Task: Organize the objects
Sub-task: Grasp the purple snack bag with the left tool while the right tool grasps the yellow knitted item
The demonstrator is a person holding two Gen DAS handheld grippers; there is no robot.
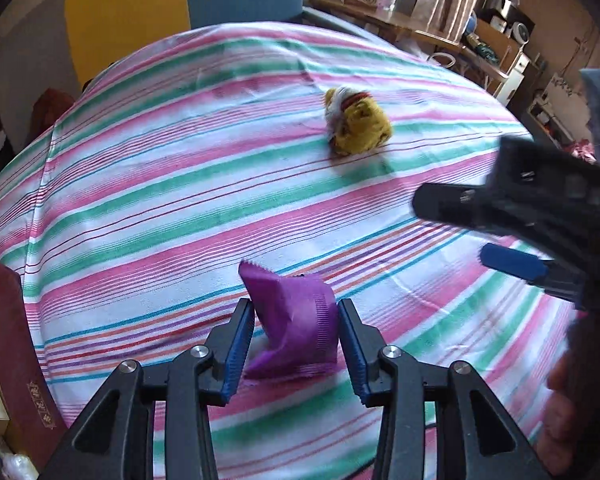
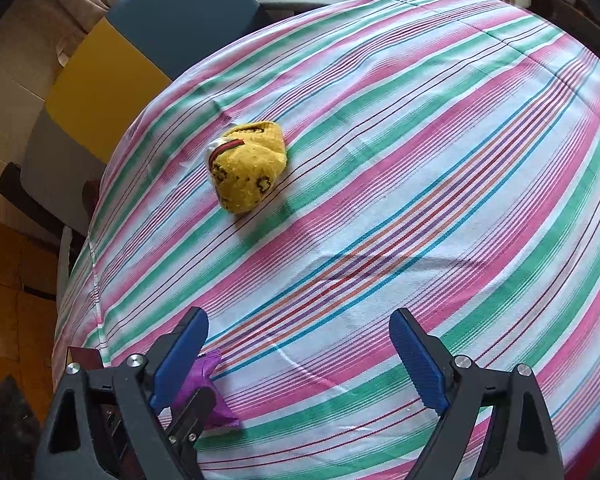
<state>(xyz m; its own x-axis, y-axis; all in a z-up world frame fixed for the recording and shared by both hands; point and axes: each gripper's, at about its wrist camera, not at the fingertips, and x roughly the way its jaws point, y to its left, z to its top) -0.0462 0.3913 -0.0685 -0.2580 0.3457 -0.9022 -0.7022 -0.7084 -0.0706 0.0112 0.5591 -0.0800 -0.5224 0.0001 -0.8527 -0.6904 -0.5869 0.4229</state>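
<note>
A crumpled purple pouch [image 1: 294,322] stands upright between the left gripper's [image 1: 296,344] parted fingers; the right gripper [image 2: 300,356] gapes empty, a fuzzy yellow sock bundle [image 2: 247,168] at eleven o'clock.

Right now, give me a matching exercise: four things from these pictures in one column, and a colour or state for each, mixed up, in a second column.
Things:
1. purple packet
2. rolled socks
3. right gripper
4. box

Descriptions:
A. yellow, lying alone farther out on the striped cloth
B. dark red, at the table's edge
C. between the left gripper's fingers
D. open, holding nothing

Pairs: 1-C, 2-A, 3-D, 4-B
</note>
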